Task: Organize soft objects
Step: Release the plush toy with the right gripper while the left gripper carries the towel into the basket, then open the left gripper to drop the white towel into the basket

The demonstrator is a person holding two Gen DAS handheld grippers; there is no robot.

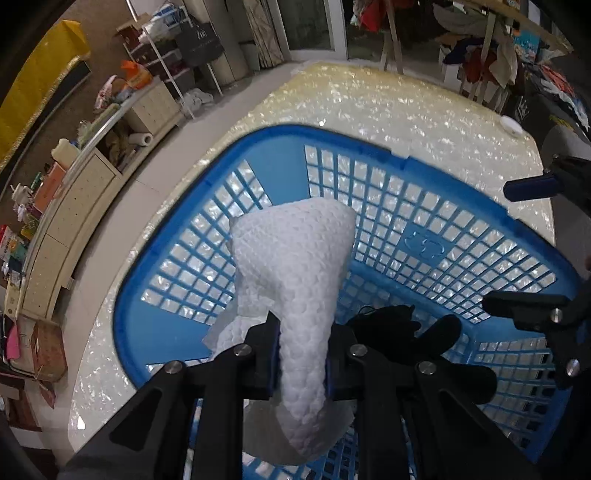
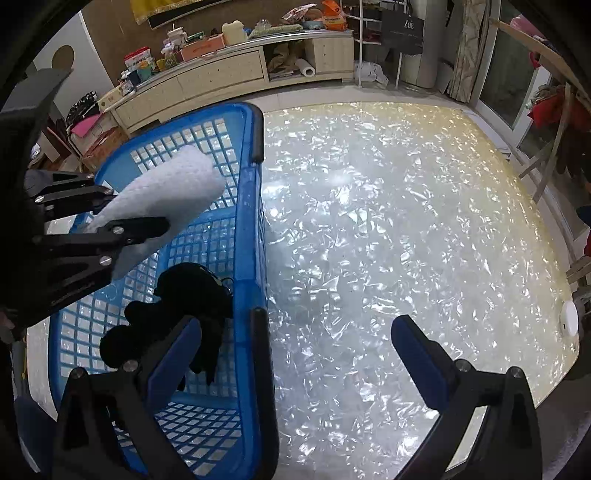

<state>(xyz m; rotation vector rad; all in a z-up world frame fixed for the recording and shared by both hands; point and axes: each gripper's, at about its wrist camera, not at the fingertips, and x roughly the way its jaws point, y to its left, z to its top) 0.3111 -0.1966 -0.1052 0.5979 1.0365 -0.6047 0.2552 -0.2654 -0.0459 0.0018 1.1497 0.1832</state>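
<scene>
A shimmering pearl-patterned bench (image 2: 388, 229) catches the light. Behind it a long cream sideboard (image 2: 221, 74) runs along a brown wall, cluttered on top, with glass doors (image 1: 306, 22) nearby.

We see the blue basket (image 2: 255, 229) standing open-topped on the worktop (image 2: 388, 240), so entry from above is free. Inside, a black soft item (image 2: 184, 310) takes the near floor, and the white padded cloth (image 1: 295, 280) held by the left hand-held gripper (image 1: 301, 363) hangs over the middle. Right of the basket's wall the worktop lies bare out to a small white disc (image 2: 569, 317) at its right edge.
</scene>
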